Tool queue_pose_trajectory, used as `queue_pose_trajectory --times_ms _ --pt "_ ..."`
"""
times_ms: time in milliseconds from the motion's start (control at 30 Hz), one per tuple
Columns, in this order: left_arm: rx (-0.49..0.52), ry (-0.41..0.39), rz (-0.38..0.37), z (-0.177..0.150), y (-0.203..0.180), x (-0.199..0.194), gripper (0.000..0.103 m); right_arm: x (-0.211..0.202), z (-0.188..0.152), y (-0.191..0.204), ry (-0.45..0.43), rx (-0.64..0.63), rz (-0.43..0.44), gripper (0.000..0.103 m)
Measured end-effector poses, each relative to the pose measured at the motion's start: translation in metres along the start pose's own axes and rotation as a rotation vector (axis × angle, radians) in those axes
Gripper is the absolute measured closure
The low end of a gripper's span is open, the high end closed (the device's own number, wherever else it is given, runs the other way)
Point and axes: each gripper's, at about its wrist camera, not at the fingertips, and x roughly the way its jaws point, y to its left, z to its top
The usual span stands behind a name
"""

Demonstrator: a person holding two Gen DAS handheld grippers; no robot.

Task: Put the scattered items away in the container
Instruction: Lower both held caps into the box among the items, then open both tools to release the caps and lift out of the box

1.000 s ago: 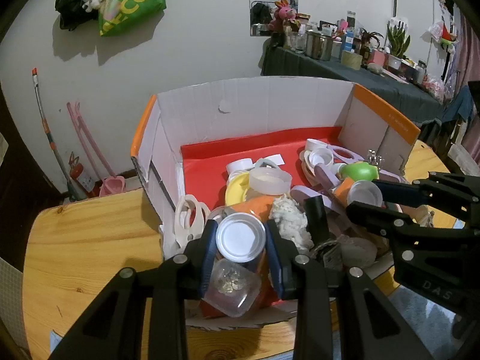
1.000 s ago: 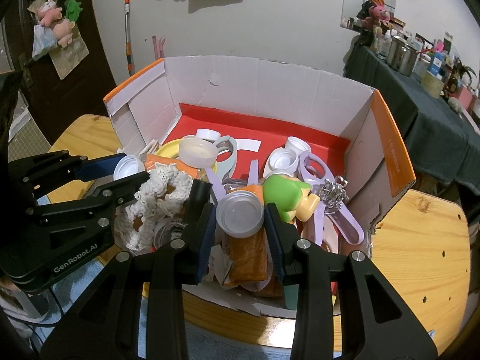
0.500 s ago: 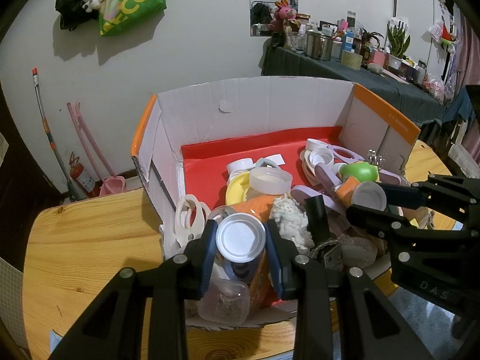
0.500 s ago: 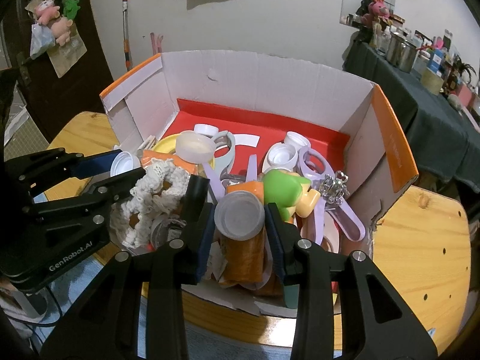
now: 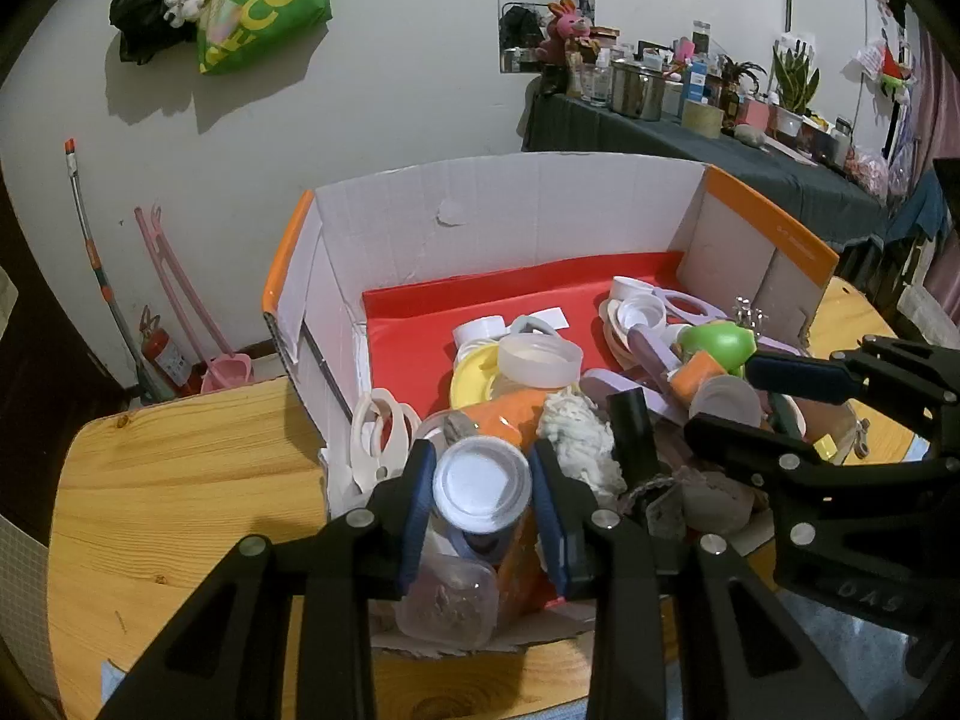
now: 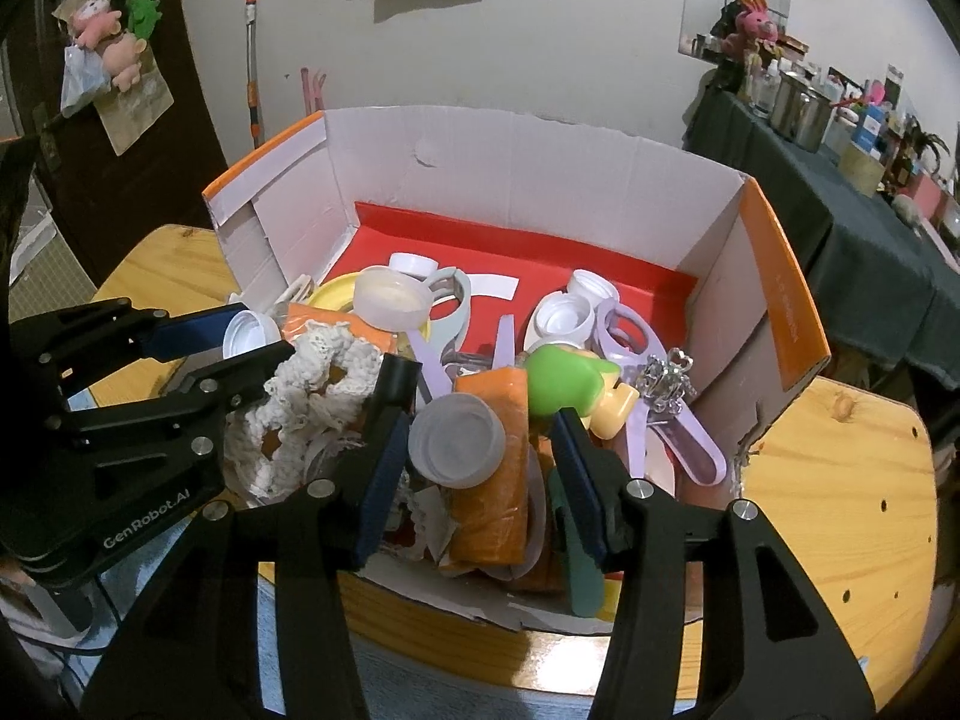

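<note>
Lived-in home room, likely living or utility corner. Green shopping bag [image 5: 264, 0] hung on white wall; mop handle [image 5: 90, 252] and pink dustpan [image 5: 225, 369] leaning below. Side table under dark cloth [image 5: 690, 144] crowded with pots, bottles, plants, pink plush rabbit [image 5: 567, 30]. Plush toys [image 6: 111, 36] on dark door. Round wooden table [image 5: 180, 468].

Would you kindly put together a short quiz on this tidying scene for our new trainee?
1. True or false: the left claw is shut on the white-capped bottle.
2. The floor of the cardboard box is: A blue, B red, C green.
3. What colour is most of the toy beside the metal keyring?
Key: 1 true; 2 B; 3 green.
</note>
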Motion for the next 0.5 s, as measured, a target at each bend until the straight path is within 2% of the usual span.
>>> queue_pose_trajectory --times_ms 500 --pt "0.013 -0.011 0.014 0.0008 -0.0027 -0.0046 0.063 -0.0011 -0.0003 0.0003 0.000 -0.005 -0.002 0.053"
